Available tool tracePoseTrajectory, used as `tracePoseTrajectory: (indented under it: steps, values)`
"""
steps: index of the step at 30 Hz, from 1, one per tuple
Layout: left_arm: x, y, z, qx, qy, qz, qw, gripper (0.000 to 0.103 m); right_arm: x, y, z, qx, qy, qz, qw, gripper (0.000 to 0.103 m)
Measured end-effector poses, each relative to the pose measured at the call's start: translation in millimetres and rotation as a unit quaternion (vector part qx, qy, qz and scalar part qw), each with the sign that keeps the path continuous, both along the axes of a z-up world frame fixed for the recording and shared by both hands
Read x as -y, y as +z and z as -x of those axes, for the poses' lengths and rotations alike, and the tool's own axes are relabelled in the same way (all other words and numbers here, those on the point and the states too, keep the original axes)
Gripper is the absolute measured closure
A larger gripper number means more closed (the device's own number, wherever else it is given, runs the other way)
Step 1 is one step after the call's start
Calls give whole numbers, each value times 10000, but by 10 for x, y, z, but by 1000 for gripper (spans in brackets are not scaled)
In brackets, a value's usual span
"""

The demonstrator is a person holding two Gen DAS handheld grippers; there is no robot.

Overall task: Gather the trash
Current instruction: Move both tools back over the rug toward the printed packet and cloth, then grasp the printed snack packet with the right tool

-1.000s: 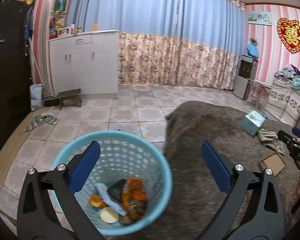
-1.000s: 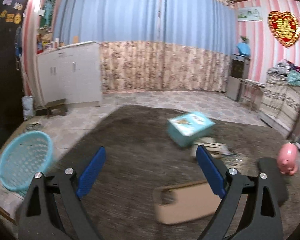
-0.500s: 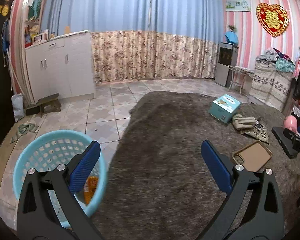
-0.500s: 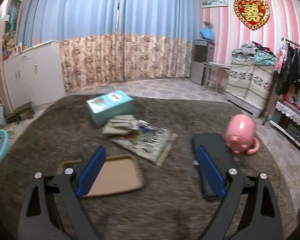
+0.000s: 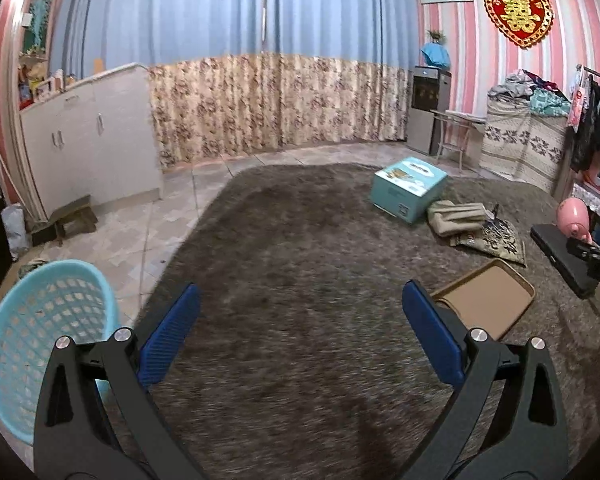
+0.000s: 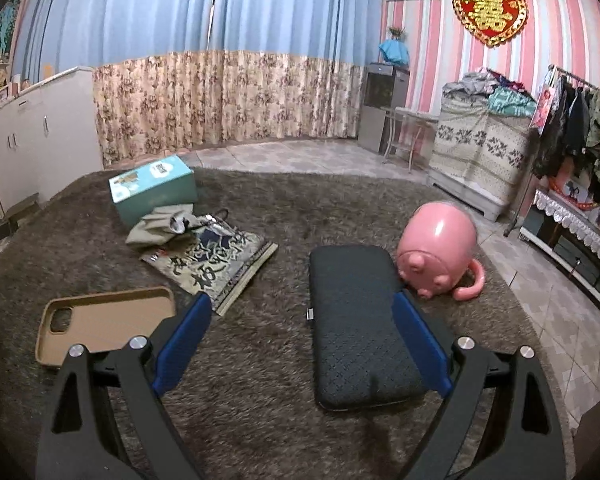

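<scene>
Shaggy brown carpet (image 5: 300, 264) covers most of the floor, with pale tiles beyond it and blue curtains over a floral band along the far wall. At the carpet's near-left edge stands the light-blue mesh basket (image 5: 40, 344), just beside the left finger of the left gripper (image 5: 300, 336); what it holds cannot be made out from this angle. That gripper hangs over bare carpet with its 2 blue-padded jaws spread wide and nothing between them.

Loose items lie to the right. A tan phone case (image 6: 104, 324) rests hollow side up on the carpet, near the left finger of the right gripper (image 6: 300, 340). Farther off lies a patterned packet (image 6: 216, 264), with a crumpled beige cloth (image 6: 160, 226) touching its far end and a teal box (image 6: 152, 194) just behind the cloth. The right gripper is also spread wide and empty, poised above a dark quilted pad (image 6: 360, 328) that lies flat on the carpet. A pink pig-shaped toy (image 6: 440, 252) sits against the pad's far-right corner. A white cabinet (image 5: 92, 144) stands at the far left, and a red heart ornament (image 6: 490, 10) hangs on the striped pink wall.
</scene>
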State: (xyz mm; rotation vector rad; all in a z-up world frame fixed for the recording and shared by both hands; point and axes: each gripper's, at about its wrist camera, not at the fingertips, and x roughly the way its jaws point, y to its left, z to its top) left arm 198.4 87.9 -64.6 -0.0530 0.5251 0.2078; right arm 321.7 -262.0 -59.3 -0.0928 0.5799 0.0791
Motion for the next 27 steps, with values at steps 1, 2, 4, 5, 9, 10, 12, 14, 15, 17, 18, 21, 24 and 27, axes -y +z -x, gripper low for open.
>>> tracePoseTrajectory:
  steps: [1, 2, 4, 5, 9, 10, 12, 14, 15, 17, 18, 21, 24, 27]
  values:
    - [25, -15, -31, -4, -29, 3, 10000, 6, -6, -21, -27, -25, 18, -21, 10000, 13]
    - [55, -26, -57, -5, -48, -2, 10000, 6, -33, -44, -64, -54, 65, -39, 10000, 13]
    - [82, -46, -118, -44, -120, 21, 9999, 6, -120, -85, -156, -134, 199, -18, 9997, 13]
    - [104, -61, -163, -91, -158, 30, 9998, 6, -171, -106, -213, -202, 258, 9, 9995, 13]
    - [155, -94, -276, -201, -249, 51, 9995, 6, -390, -187, -449, -454, 462, 153, 9978, 13]
    - [165, -96, -294, -210, -266, 66, 9994, 6, -452, -222, -547, -584, 515, 173, 9968, 14]
    - [182, -99, -312, -204, -293, 88, 9993, 6, -510, -251, -657, -689, 541, 144, 9961, 17]
    - [203, -105, -327, -217, -314, 52, 9993, 6, -553, -317, -805, -925, 543, 129, 9942, 28]
    - [210, -106, -338, -223, -327, 42, 9992, 6, -567, -362, -869, -1112, 590, 77, 9920, 34]
    - [223, -95, -372, -232, -324, 35, 9992, 6, -589, -433, -929, -1356, 698, -46, 9883, 42]
    - [229, -89, -384, -233, -306, 34, 9993, 6, -596, -433, -921, -1357, 738, -82, 9880, 50]
    - [272, -37, -513, -207, -279, 178, 9992, 6, -586, -384, -849, -1210, 819, -163, 9891, 85]
    - [373, 30, -648, -219, -366, 346, 9985, 6, -502, -288, -734, -1022, 929, -368, 9897, 89]
    - [580, 90, -744, -170, -552, 189, 9982, 6, -370, -152, -554, -755, 956, -381, 9918, 90]
